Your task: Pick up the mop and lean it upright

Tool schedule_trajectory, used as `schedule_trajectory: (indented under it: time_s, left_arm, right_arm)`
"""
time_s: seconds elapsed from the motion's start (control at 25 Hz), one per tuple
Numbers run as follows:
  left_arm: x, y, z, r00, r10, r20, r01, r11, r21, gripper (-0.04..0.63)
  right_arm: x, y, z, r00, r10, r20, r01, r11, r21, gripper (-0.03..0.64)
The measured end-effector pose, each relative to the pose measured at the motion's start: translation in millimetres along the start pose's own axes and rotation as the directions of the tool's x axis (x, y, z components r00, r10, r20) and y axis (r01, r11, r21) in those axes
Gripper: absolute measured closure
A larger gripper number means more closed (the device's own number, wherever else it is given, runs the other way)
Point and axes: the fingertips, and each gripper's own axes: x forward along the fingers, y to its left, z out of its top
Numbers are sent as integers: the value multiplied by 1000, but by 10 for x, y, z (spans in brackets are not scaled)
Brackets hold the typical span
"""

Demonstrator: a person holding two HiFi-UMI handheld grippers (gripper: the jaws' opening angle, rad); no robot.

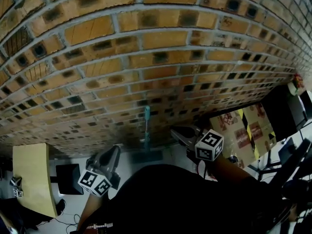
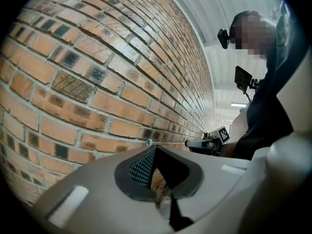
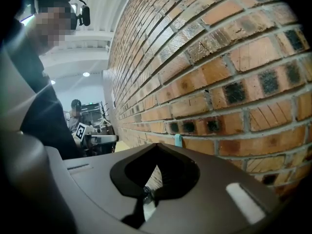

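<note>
Already upright, mop (image 1: pixel 146 126) against brick wall (image 1: pixel 146 43), floor (image 1: pixel 168 155) beside its head.

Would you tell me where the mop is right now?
Head view, centre: the mop leans upright against the brick wall, between the left gripper and right gripper.

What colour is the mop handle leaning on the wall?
Teal; the mop handle shows best in the head view.
</note>
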Motion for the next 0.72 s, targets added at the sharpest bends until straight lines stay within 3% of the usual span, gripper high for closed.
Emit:
schedule_trajectory:
  time_s: [0.72]
  left_arm:
    - [20,10,-28,1000,0,-17,0,1000,-5,594]
  right_arm:
    - [53,-6,-29,1000,16,1,-16,1000,6,604]
